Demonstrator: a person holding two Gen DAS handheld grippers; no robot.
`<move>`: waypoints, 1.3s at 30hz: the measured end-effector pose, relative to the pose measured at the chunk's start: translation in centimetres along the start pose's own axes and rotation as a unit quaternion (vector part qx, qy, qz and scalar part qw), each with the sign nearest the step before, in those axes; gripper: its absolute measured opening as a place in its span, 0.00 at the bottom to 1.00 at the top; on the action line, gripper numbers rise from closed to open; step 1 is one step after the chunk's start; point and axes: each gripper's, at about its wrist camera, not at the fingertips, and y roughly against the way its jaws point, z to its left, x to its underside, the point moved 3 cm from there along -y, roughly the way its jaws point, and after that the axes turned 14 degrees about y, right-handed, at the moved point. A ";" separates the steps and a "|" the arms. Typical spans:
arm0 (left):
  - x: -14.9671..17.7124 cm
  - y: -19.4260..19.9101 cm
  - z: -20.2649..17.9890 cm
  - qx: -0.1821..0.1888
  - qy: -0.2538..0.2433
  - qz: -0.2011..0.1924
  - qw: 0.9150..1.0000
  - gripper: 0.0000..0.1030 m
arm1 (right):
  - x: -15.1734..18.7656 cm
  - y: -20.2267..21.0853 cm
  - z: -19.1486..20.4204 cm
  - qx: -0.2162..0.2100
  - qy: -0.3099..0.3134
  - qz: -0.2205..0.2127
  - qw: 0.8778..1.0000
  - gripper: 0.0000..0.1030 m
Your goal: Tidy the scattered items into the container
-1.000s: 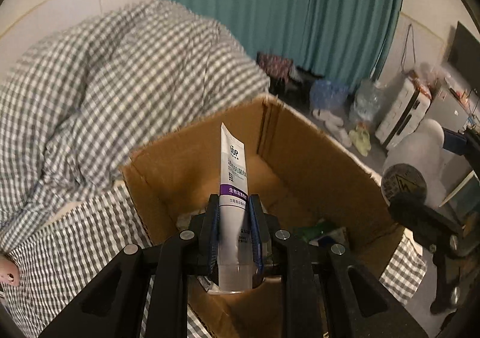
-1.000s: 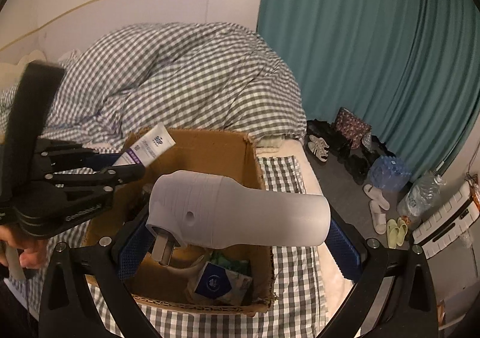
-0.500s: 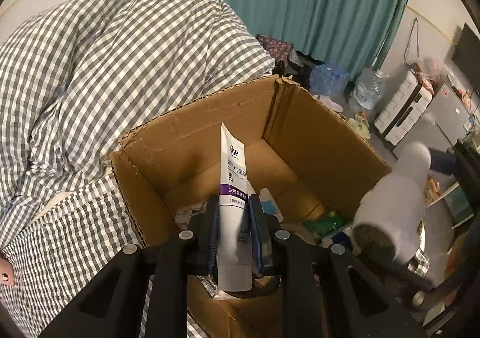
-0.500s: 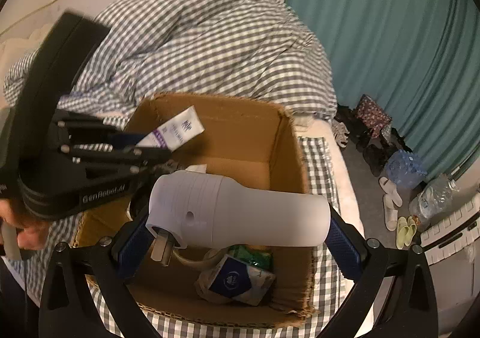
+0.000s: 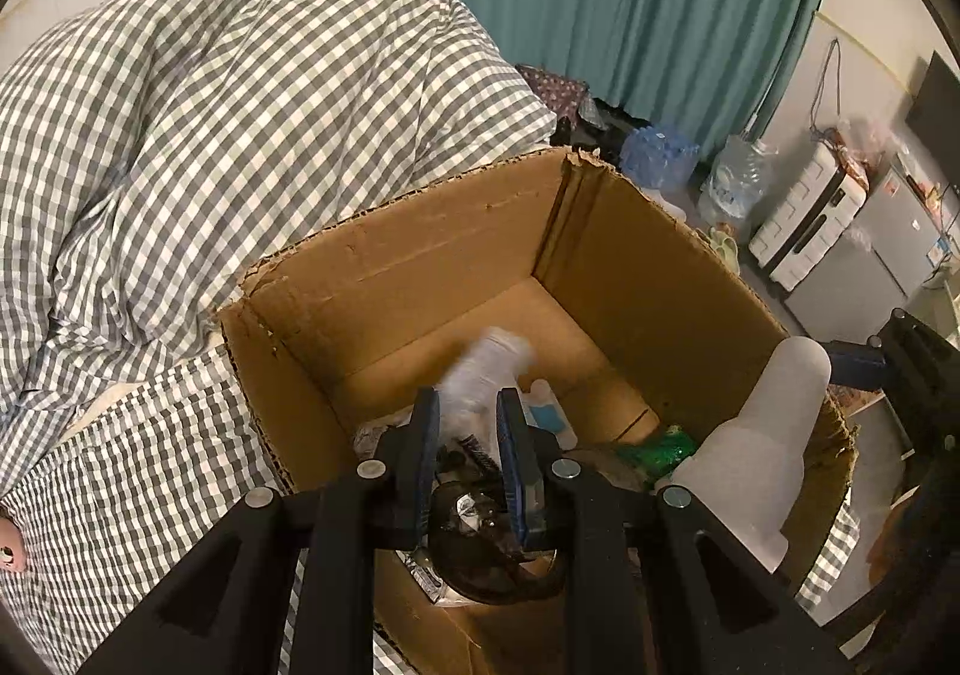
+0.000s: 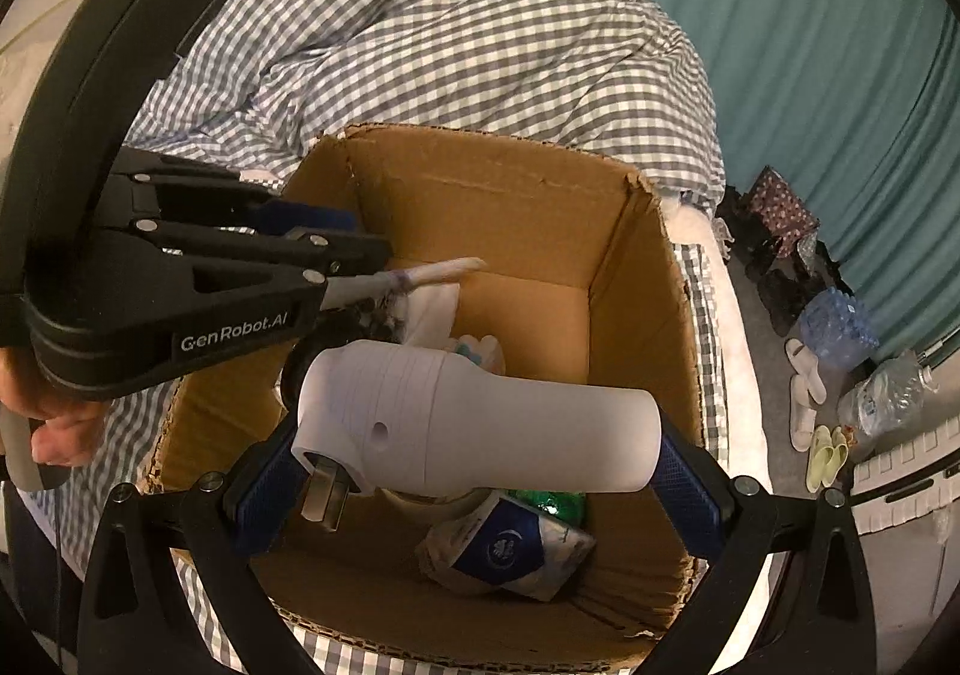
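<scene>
Container: the open brown cardboard box (image 5: pixel 654 279) sits on a grey-and-white checked bedsheet (image 5: pixel 138 471), top flaps cut away, so anything let go above it falls in
Left gripper (image 5: pixel 465 423): it points steeply down over the near-left corner of the box; its jaws have just been opening and the blue pads no longer pinch anything
White squeeze tube with a purple band (image 6: pixel 420 276): in the left wrist view it is a pale blur slipping out beyond the fingertips; in the right wrist view it juts from the left gripper's tip (image 6: pixel 354 267) over the box interior, tilted toward the far wall; I judge it freed and dropping, though blur hides whether a pad grazes it
Right gripper (image 6: pixel 474 471): spread wide and clamped end to end on a white cylindrical plastic appliance with a metal plug prong (image 6: pixel 474 423), carried crosswise above the near-right part of the box, probably because that long grip keeps the smooth body from rolling
Already inside: a blue-and-white tissue pack (image 6: pixel 510 546), a green crinkly packet (image 5: pixel 657 450), a small white-and-blue item (image 5: pixel 549 411) and a dark round object (image 5: pixel 480 531) lie on the box floor
Person: a hand (image 6: pixel 51 429) grips the left tool's handle at the frame edge
Stage, as a judgement: tube release is finishing; the appliance is next and needs lowering into the free space near the right wall before the jaws let go
</scene>
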 end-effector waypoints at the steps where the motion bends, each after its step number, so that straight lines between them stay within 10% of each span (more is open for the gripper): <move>1: -0.1 0.1 0.1 0.001 0.003 -0.001 1.000 0.27 | 0.0 0.0 0.0 0.001 -0.001 -0.001 1.000 0.99; 9: -1.0 2.1 0.5 0.011 0.031 -0.042 0.999 0.71 | 0.0 0.7 0.0 0.011 0.003 -0.014 1.000 0.99; 39: -1.4 10.8 2.4 0.026 0.074 -0.141 0.987 0.73 | -1.9 5.5 0.7 0.032 -0.033 -0.100 0.994 1.00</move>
